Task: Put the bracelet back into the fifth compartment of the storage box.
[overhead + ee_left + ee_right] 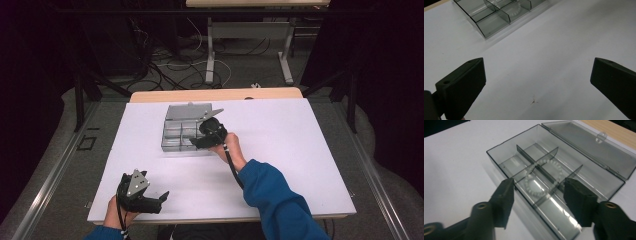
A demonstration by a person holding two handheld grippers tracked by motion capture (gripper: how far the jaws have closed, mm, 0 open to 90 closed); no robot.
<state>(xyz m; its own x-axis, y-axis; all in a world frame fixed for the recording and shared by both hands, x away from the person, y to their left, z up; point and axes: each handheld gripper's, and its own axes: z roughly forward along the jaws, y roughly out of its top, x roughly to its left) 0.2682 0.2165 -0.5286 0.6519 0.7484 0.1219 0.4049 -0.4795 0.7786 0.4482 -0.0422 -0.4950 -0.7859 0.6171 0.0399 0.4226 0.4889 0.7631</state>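
One bead bracelet (541, 178) of pale, translucent beads lies inside the clear plastic box (499, 160), draped over the dividers near the middle, so it spans more than one compartment and does not sit flat in any single one. The box rests on the far-middle part of the white tabletop (280, 150) with its one hinged lid (589, 147) folded fully back and lying flat behind it, which leaves the compartments free to reach from above. The exact number of compartments is hard to count; a long divider and several cross dividers show. The right gripper (537, 191) hovers just over the near edge of the box, its two fingers spread with nothing between them and bracketing the bracelet, probably lined up to pick it up. The left gripper (145, 195) rests low at the near left corner of the tabletop, well apart from the box, fingers wide apart and holding nothing.
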